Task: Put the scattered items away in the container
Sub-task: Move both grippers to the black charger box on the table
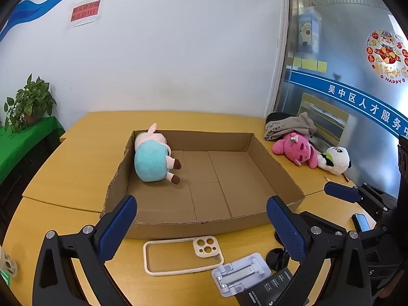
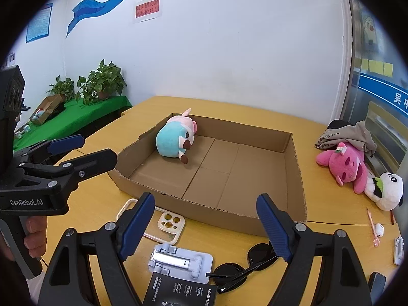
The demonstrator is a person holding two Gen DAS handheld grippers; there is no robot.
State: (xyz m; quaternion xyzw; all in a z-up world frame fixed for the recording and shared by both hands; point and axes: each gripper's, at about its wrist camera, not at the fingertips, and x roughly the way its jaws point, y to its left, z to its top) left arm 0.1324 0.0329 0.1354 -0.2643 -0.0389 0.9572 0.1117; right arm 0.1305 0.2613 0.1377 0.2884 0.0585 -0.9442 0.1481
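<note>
Hovering spread and empty, your right gripper [image 2: 205, 225] has the sunglasses [image 2: 244, 267] just below its right finger. Left gripper [image 1: 201, 227], equally spread, sits farther off.

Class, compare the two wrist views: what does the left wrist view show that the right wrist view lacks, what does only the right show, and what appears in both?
Only the left wrist view: the round festive window sticker.

Only the right wrist view: a pink pen, a second potted plant and the hand holding the left tongs.

Both: the cardboard box with the blue plush inside, the pink plush, panda plush, phone case, phone stand and sunglasses.
</note>
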